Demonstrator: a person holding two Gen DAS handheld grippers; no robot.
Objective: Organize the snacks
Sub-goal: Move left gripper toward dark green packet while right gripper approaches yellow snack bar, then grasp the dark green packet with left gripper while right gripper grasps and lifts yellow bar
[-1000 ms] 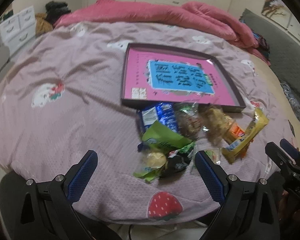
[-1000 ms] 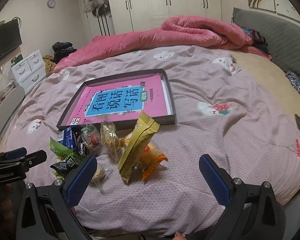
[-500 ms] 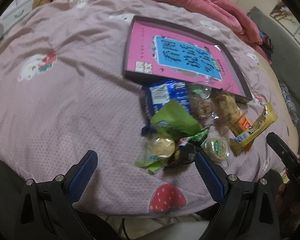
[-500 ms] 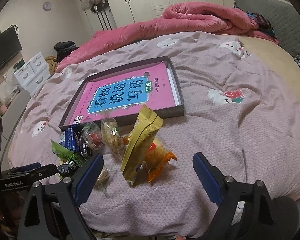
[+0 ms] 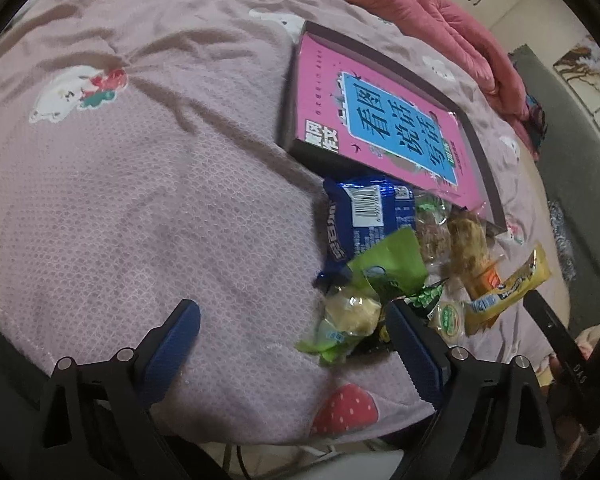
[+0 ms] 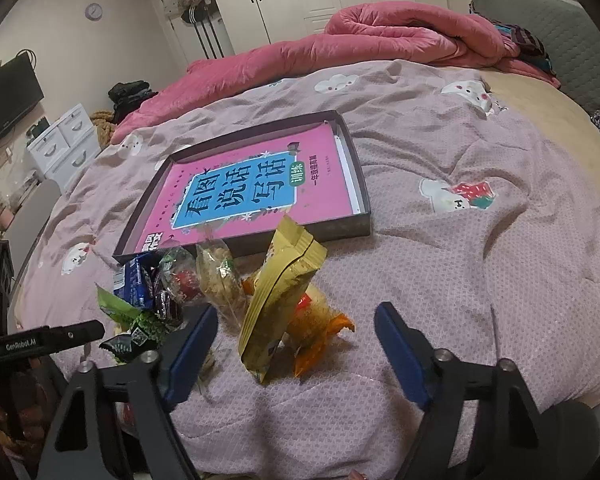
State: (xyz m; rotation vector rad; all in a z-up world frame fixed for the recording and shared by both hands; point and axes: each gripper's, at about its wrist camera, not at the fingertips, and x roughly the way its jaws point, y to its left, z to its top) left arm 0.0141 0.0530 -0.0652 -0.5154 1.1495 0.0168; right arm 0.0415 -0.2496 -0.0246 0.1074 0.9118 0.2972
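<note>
A heap of snack packets lies on the mauve bedspread (image 5: 140, 208) in front of a dark tray (image 6: 356, 216) that holds a pink book (image 5: 380, 120). In the left wrist view my left gripper (image 5: 292, 340) hangs just over the heap's near-left end, its jaws wide and closing. A pale round snack in a green wrapper (image 5: 352, 312) sits between them by the right finger, untouched. A blue packet (image 5: 364, 216) and a green packet (image 5: 388, 264) lie beyond. My right gripper (image 6: 296, 348) is closing around an upright gold packet (image 6: 280, 300) and an orange packet (image 6: 316, 328). Its pads stand apart from both.
A rumpled pink duvet (image 6: 380, 36) lies at the far side of the bed, with a grey headboard (image 6: 572, 40) to the right. White drawers (image 6: 64, 140) stand left of the bed. The bed's edge runs just under both grippers. Bare bedspread lies left and right of the heap.
My left gripper has dropped toward the heap and tilted further down, so the snacks look larger. The right gripper's fingers have drawn in around the gold packet.
</note>
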